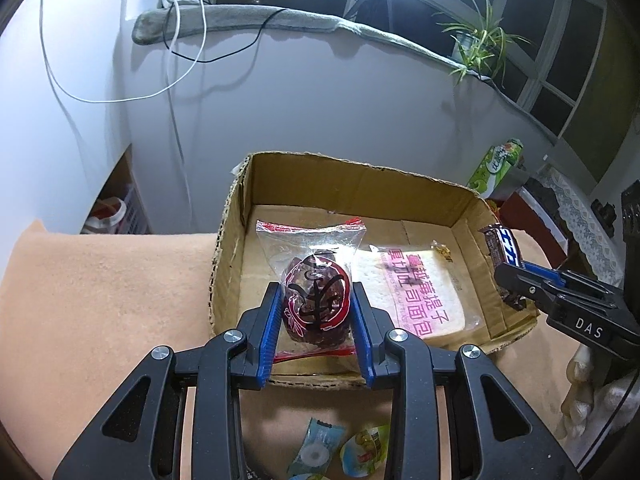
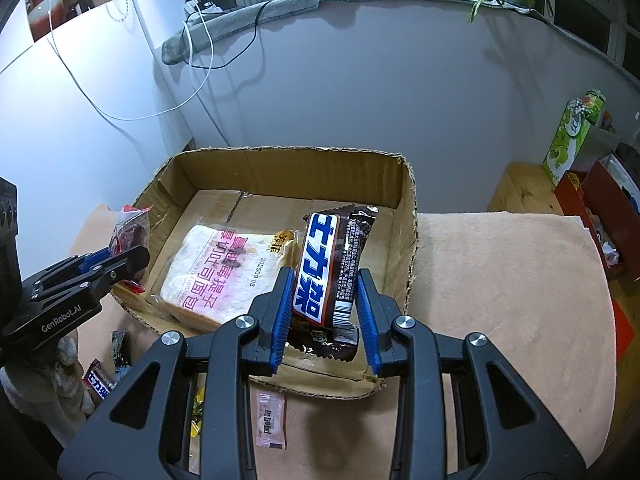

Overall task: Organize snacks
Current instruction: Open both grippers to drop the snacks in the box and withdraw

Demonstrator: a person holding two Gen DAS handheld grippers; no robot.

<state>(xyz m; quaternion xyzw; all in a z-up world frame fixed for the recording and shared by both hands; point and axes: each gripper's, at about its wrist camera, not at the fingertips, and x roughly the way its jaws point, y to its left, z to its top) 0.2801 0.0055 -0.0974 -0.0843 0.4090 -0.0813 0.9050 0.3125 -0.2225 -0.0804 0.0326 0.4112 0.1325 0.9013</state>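
Peach cloth (image 2: 500,280) is spread under the cardboard box (image 2: 288,168); a date packet (image 1: 316,300) is clamped over it by the left gripper (image 1: 316,320), a chocolate bar (image 2: 320,272) by the right gripper (image 2: 326,312).

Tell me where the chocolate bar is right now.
The chocolate bar is clamped in the right tool, over the cardboard box's right side, beside the bread.

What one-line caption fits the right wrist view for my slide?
Right gripper holds a chocolate bar over the cardboard box, where wrapped bread already lies.
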